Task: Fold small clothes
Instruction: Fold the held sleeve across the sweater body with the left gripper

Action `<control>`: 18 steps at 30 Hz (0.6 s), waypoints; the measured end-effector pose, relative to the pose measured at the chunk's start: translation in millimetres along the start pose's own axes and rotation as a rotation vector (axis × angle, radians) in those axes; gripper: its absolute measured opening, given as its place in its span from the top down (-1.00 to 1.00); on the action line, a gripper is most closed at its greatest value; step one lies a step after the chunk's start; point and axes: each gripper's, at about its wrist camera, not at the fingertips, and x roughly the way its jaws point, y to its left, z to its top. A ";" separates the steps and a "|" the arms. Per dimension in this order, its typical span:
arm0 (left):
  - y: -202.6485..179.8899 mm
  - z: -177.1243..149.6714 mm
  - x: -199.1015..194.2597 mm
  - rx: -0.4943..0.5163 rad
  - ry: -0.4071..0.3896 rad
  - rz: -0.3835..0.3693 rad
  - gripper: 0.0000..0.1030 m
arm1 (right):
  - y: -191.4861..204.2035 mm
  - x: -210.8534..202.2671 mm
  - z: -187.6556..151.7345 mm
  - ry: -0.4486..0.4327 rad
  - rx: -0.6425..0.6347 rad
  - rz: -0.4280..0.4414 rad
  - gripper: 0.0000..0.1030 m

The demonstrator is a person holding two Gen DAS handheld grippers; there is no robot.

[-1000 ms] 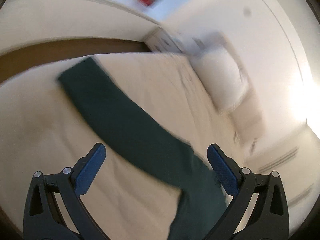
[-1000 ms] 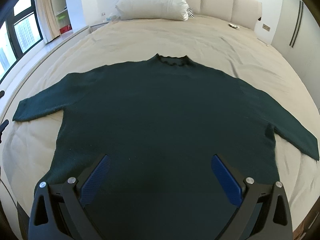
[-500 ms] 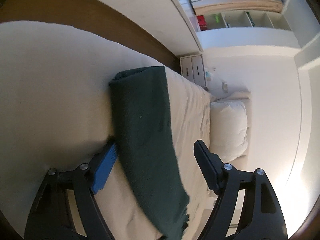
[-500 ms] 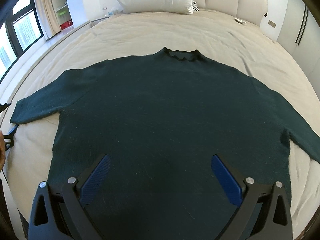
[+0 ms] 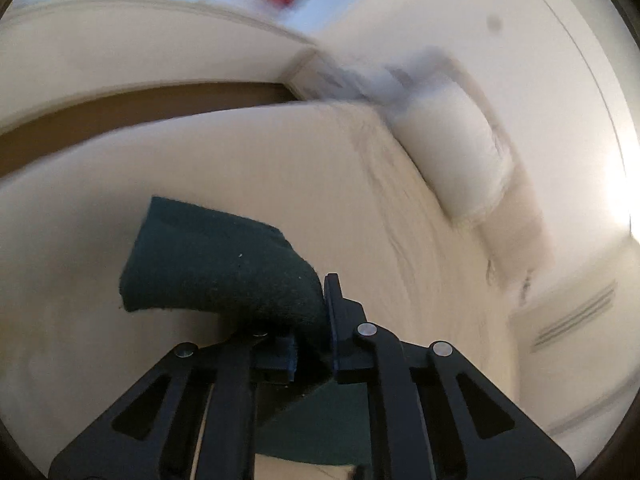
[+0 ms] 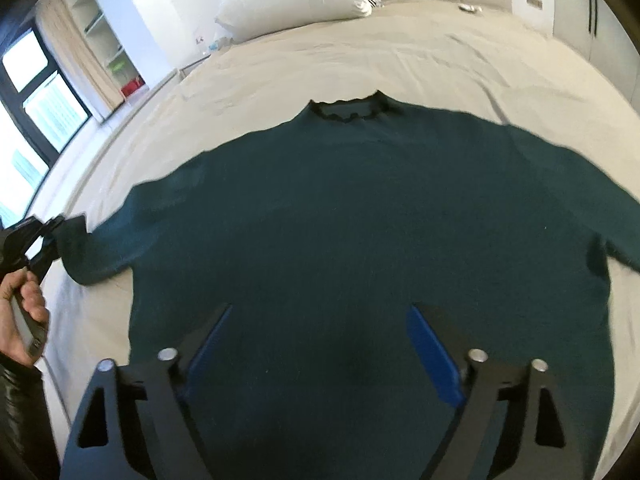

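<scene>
Your left gripper (image 5: 316, 320) is closing on the sweater (image 6: 360, 240) cuff (image 5: 216, 268).
Fold that sleeve across the sweater's body; your right gripper (image 6: 320, 344), closing, holds nothing above the hem.

Left cuff now gripped

The left gripper (image 5: 314, 330), wide open a second ago, has closed on the sweater (image 6: 360, 240) sleeve end; the right gripper's (image 6: 316, 344) jaws are closing above the hem.

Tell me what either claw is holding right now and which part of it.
The left claw is closing on the dark green sweater, pinching its sleeve end. The right claw, also closing, holds nothing.
</scene>
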 end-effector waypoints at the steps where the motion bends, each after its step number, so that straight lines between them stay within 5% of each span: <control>1: -36.2 -6.7 12.1 0.106 0.014 0.009 0.81 | -8.9 -0.3 3.1 -0.001 0.021 0.007 -0.56; 4: -137.1 -54.7 45.8 0.436 0.049 0.046 0.83 | -33.9 -0.1 11.2 -0.006 0.085 0.038 -0.51; 7: -216.8 -138.3 83.0 0.805 0.097 0.119 0.83 | -62.9 2.0 19.5 -0.010 0.172 0.077 -0.51; 11: -249.9 -244.2 133.8 1.185 0.121 0.227 0.83 | -91.8 12.0 30.4 0.007 0.244 0.162 -0.45; 13: -245.6 -266.9 149.3 1.252 0.118 0.256 0.83 | -100.3 22.0 40.0 0.031 0.268 0.237 -0.45; 18: -252.5 -257.2 164.9 1.267 0.061 0.267 0.83 | -89.4 63.6 63.8 0.139 0.351 0.517 -0.44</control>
